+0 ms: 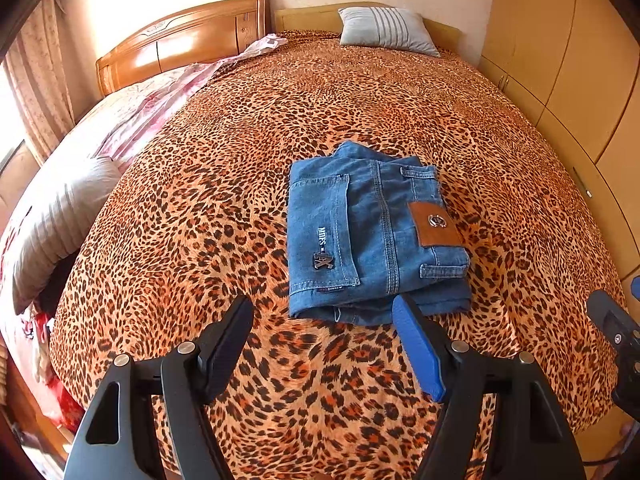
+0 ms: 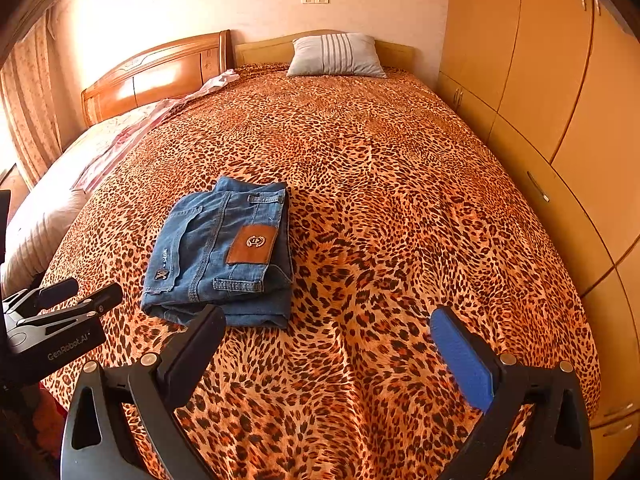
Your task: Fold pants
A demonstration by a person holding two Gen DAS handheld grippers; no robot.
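Note:
The blue jeans [image 1: 372, 232] lie folded into a compact bundle on the leopard-print bedspread [image 1: 280, 120], back pocket and brown leather patch facing up. They also show in the right wrist view [image 2: 220, 256]. My left gripper [image 1: 324, 312] is open and empty, hovering just in front of the bundle's near edge. My right gripper [image 2: 328, 320] is open and empty, near the bundle's near right corner. The left gripper shows at the left edge of the right wrist view [image 2: 76, 296]. Part of the right gripper shows at the right edge of the left wrist view [image 1: 612, 320].
A grey striped pillow [image 1: 384, 30] lies at the head of the bed. A pink floral quilt [image 1: 132, 108] and another pillow [image 1: 60, 216] lie on the left. Wooden headboards [image 1: 180, 40] stand behind. A wardrobe [image 2: 540, 100] lines the right side.

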